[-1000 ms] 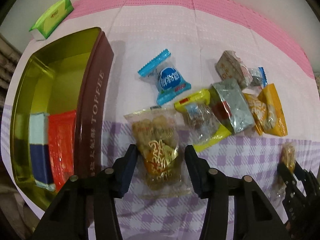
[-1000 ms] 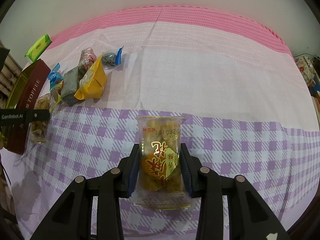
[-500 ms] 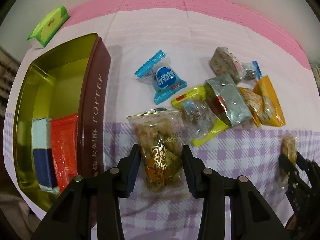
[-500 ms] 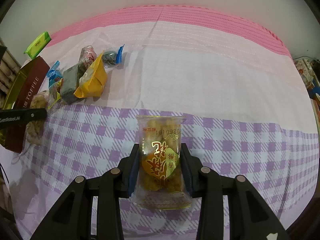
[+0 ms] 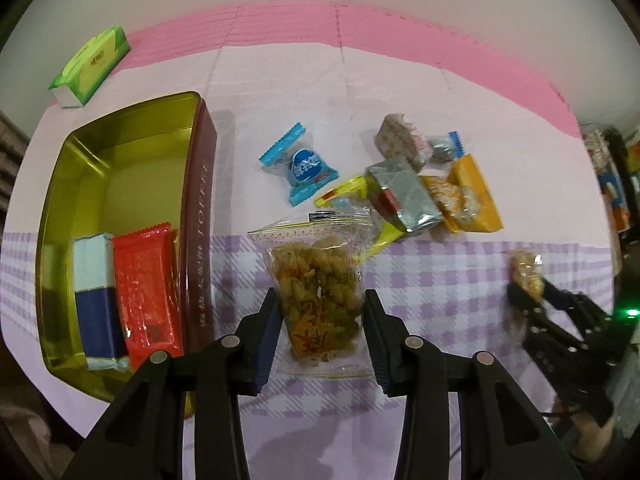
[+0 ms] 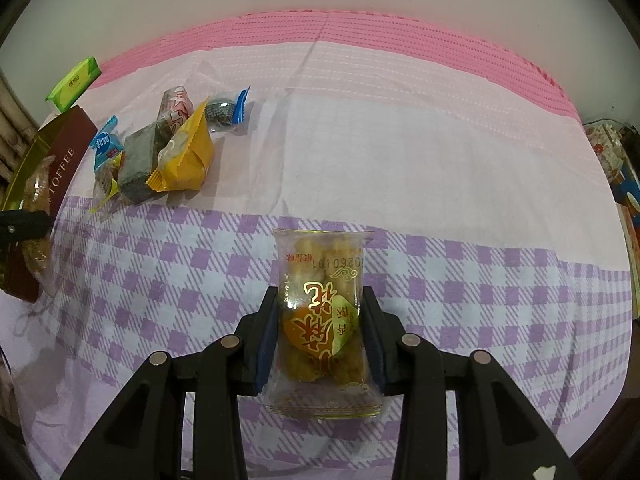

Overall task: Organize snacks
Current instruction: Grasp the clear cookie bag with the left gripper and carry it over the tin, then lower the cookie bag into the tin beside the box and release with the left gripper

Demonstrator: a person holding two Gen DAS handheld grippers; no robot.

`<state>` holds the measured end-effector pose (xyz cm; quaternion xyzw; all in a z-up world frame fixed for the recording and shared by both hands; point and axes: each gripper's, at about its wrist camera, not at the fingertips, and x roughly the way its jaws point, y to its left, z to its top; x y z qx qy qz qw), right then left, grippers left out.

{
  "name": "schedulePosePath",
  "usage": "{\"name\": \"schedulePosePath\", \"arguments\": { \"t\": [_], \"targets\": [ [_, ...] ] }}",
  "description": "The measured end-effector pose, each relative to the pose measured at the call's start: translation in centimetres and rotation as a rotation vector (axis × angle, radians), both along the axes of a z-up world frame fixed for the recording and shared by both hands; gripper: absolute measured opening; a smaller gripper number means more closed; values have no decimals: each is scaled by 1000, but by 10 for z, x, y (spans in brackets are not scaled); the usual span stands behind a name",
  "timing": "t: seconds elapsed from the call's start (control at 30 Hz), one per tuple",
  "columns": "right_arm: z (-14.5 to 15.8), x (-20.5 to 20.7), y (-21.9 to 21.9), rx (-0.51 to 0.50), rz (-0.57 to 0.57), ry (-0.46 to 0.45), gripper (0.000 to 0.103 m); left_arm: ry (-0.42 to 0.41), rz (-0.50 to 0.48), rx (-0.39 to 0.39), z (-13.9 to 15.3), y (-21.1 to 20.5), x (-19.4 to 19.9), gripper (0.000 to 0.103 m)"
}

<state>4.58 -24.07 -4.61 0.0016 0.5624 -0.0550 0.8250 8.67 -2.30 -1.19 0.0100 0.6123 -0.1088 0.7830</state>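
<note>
My left gripper (image 5: 320, 320) is shut on a clear bag of fried twists (image 5: 320, 280) and holds it above the cloth, right of the gold toffee tin (image 5: 120, 152). The tin holds a red packet (image 5: 146, 292) and a blue-and-white bar (image 5: 96, 296). My right gripper (image 6: 320, 320) is shut on a second clear twist bag (image 6: 324, 320); it also shows at the right of the left wrist view (image 5: 528, 276). A pile of snacks lies on the cloth: a blue candy (image 5: 304, 168), a silver packet (image 5: 404, 192), an orange packet (image 5: 468, 196).
A green tissue pack (image 5: 90, 66) lies behind the tin. The cloth is pink at the back and purple checked in front (image 6: 160, 280). Clutter stands past the table's right edge (image 6: 616, 160).
My left gripper closed on the twist bag and lifted it off the cloth, pulling back from the pile. The right gripper held its bag nearly still.
</note>
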Motion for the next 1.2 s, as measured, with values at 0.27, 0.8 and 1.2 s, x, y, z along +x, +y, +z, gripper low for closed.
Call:
{"name": "schedulePosePath", "arguments": {
  "t": [0.27,0.8,1.2],
  "targets": [
    [-2,2,5,-1,-4,0,37,-49,9,-36,41,31,-1,41],
    [-2,3,5,-7,-9,1,37,-95,62,212,62,151,19,41],
    [-1,2,7,-10,-11,0,37,36,80,312,-6,192,34,41]
  ]
}}
